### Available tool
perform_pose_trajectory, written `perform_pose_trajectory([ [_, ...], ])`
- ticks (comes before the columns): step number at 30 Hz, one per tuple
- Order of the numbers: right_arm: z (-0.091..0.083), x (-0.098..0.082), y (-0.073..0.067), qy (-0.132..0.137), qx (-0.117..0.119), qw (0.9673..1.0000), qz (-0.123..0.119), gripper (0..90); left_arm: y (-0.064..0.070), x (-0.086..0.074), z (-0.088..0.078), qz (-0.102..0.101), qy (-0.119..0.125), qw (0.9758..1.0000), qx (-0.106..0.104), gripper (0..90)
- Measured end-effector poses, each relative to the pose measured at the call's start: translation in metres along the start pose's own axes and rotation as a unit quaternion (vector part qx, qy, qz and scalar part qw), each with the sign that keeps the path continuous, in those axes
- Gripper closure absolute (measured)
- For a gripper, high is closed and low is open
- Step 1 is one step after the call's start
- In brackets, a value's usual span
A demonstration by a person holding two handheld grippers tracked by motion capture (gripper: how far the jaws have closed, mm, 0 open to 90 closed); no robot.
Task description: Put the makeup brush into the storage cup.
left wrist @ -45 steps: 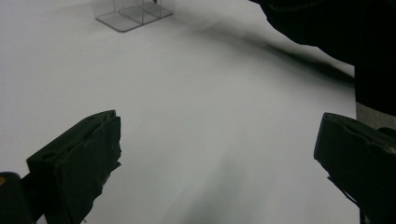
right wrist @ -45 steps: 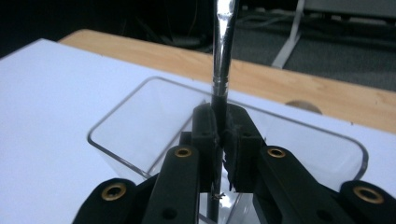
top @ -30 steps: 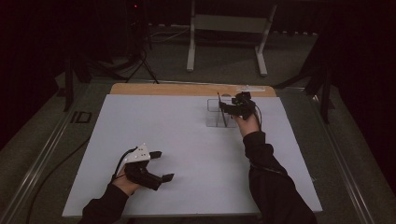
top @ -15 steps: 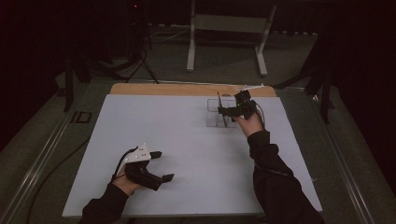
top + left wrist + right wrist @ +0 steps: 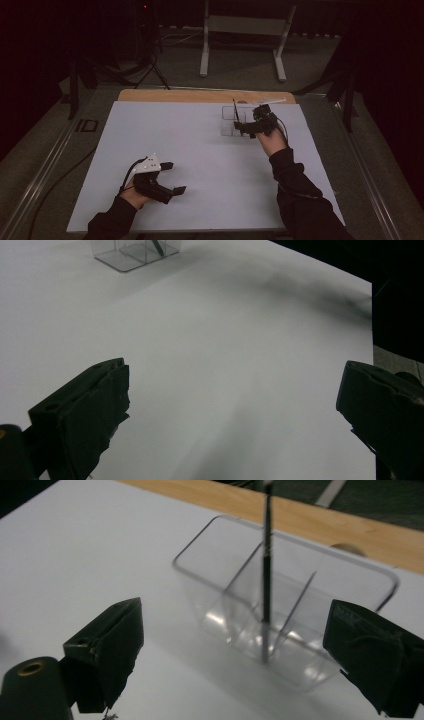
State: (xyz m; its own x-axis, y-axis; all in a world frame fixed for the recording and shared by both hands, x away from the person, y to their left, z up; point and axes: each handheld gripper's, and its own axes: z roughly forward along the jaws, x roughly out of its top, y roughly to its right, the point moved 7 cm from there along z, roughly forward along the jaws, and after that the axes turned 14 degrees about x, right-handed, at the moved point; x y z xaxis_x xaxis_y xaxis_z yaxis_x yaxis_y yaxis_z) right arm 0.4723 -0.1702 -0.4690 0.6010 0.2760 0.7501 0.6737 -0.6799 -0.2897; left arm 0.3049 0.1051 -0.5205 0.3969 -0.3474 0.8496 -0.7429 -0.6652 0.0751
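A clear plastic container (image 5: 229, 123) with dividers stands at the far right of the white sheet (image 5: 200, 145). A thin black stick (image 5: 234, 110) stands upright in one compartment. My right gripper (image 5: 243, 130) hovers just right of the container; its jaws have just been opening and stand open, apart from the stick. In the right gripper view the container (image 5: 220, 565) and the stick (image 5: 267, 570) lie ahead between the wide jaws of the right gripper (image 5: 237, 632). My left gripper (image 5: 174, 177) rests open near the front left, with bare sheet between the jaws of the left gripper (image 5: 235, 410).
A wooden strip (image 5: 175, 95) runs along the sheet's far edge, with a pale thin object (image 5: 270, 101) lying on it behind the container. A metal stand (image 5: 242, 30) rises on the floor beyond. The container (image 5: 131, 252) sits far ahead in the left gripper view.
The right hand has drawn back a little from the container toward the near side. The left hand has stayed where it was.
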Motion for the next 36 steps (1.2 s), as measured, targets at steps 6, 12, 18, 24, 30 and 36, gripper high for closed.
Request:
perform_pose_trajectory([
  [6,-0.007,-0.010,-0.007,-0.004,0.010,0.9999,-0.013,9.6,-0.002,0.001,-0.001,0.001,-0.005,1.0000,-0.003,1.9],
  [12,-0.014,-0.016,-0.015,0.005,0.027,0.9993,-0.025,9.6,-0.003,0.004,-0.004,0.006,-0.008,0.9999,-0.002,1.9],
  [18,-0.021,-0.029,-0.027,-0.001,0.042,0.9981,-0.045,9.7,-0.004,0.010,-0.009,0.010,-0.006,0.9999,0.003,1.9],
  [24,-0.029,-0.042,-0.036,-0.001,0.067,0.9964,-0.052,9.7,-0.007,0.011,-0.019,0.013,-0.010,0.9999,0.001,1.9],
  [30,-0.040,-0.058,-0.043,0.005,0.088,0.9946,-0.056,9.7,-0.012,0.007,-0.027,0.008,-0.010,0.9999,-0.001,1.9],
  [36,-0.049,-0.072,-0.047,0.009,0.108,0.9922,-0.062,9.7,-0.013,0.005,-0.033,0.009,-0.008,0.9999,-0.007,1.9],
])
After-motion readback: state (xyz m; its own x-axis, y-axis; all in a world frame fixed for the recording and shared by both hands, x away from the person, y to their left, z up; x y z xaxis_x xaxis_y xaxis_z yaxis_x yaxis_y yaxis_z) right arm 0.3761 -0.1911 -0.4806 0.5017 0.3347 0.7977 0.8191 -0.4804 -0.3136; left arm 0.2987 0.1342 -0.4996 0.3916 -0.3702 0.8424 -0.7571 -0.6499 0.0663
